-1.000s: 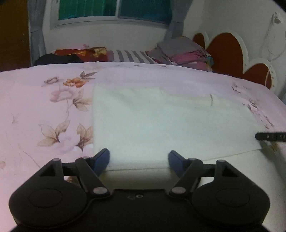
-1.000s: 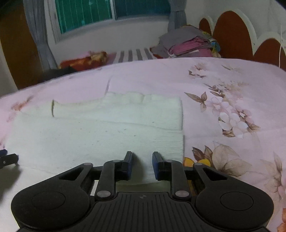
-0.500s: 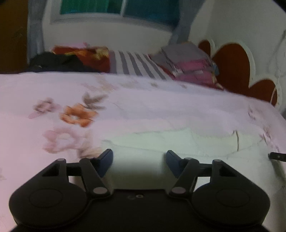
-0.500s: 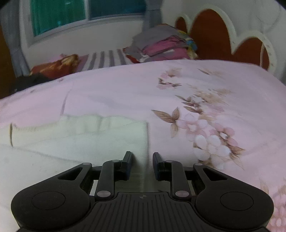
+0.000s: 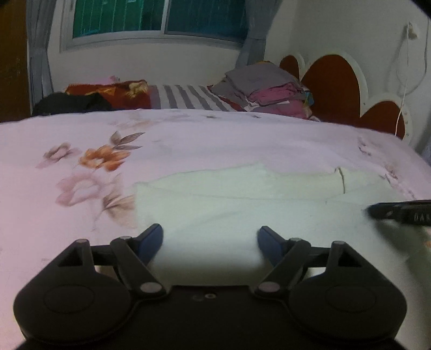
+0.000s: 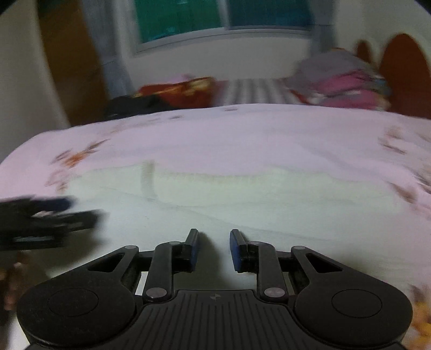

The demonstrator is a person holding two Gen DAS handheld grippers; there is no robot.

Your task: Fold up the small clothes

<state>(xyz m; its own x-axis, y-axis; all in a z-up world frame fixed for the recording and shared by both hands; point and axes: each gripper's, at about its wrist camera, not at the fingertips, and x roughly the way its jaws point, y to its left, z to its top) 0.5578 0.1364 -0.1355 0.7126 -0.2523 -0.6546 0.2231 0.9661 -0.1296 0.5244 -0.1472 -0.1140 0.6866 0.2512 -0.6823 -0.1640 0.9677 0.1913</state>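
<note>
- Here, left wrist view: left tool [image 5: 210,238], blue-tipped fingers [image 5: 152,238] spread wide, nothing between them; both tips sit over the near part of the white garment [image 5: 242,204].
- White garment: lies flat on the bed [image 5: 188,140], a folded layer visible along its far edge, with a short dark mark near the far right corner.
- Bed: covered by a pink sheet printed with flowers [image 5: 102,158], which lie just left of the garment.
- Right tool: only its dark tip enters at the right edge [image 5: 401,212], over the garment's right side.
- Far side of bed: stack of folded clothes [image 5: 269,91], grey on top and pink beneath; a striped cloth [image 5: 186,99]; a red patterned cloth [image 5: 113,93]; a dark garment [image 5: 72,105].
- Wall: window [image 5: 161,18] with teal glass; red scalloped headboard [image 5: 336,86] at right.
- Right wrist view, blurred: right tool [image 6: 214,250], fingers parted by a narrow gap, nothing visibly held; tips hover over the white garment [image 6: 242,204].
- Left tool [image 6: 54,212]: a blurred dark shape at the left edge, above the garment's left part.
- Background: stack of folded clothes [image 6: 347,80] and window [image 6: 223,18], both smeared.
</note>
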